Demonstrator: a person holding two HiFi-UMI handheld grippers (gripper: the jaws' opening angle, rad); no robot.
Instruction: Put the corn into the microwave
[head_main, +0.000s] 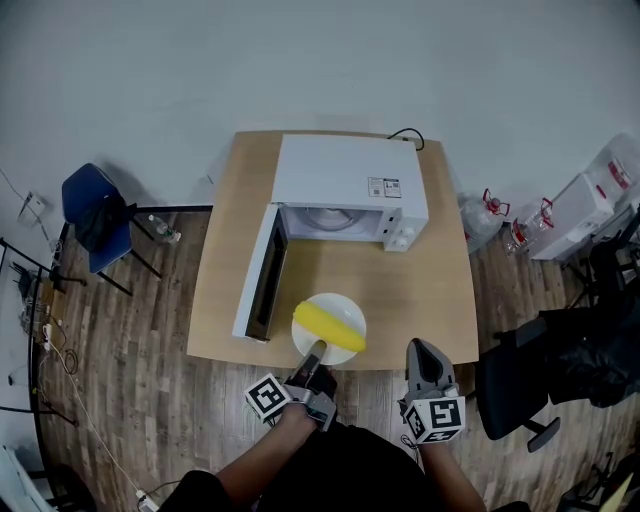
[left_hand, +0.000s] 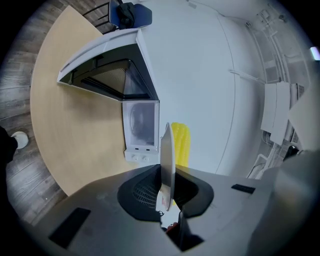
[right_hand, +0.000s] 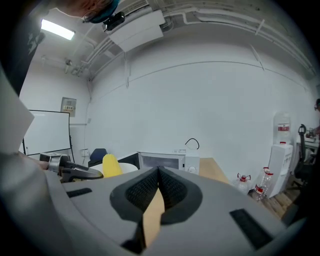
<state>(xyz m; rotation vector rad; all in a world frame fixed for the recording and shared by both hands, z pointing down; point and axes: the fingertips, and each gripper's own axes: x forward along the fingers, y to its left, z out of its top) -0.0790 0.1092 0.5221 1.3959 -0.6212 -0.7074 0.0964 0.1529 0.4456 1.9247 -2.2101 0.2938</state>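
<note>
The yellow corn (head_main: 330, 322) lies on a white plate (head_main: 345, 305) above the near edge of the wooden table (head_main: 440, 290). My left gripper (head_main: 316, 350) is shut on the plate's near rim. In the left gripper view the plate (left_hand: 167, 150) shows edge-on between the jaws, with the corn (left_hand: 180, 144) on it. The white microwave (head_main: 345, 190) stands at the back of the table, its door (head_main: 260, 275) swung open to the left. My right gripper (head_main: 420, 352) is shut and holds nothing, just right of the plate. The right gripper view shows the corn (right_hand: 110, 165) and microwave (right_hand: 162, 161) ahead.
A blue chair (head_main: 95, 215) stands left of the table, with a small bottle (head_main: 165, 231) on the floor beside it. Water jugs (head_main: 495, 212) and white boxes (head_main: 585, 205) sit to the right. A black office chair (head_main: 545, 370) is near my right side.
</note>
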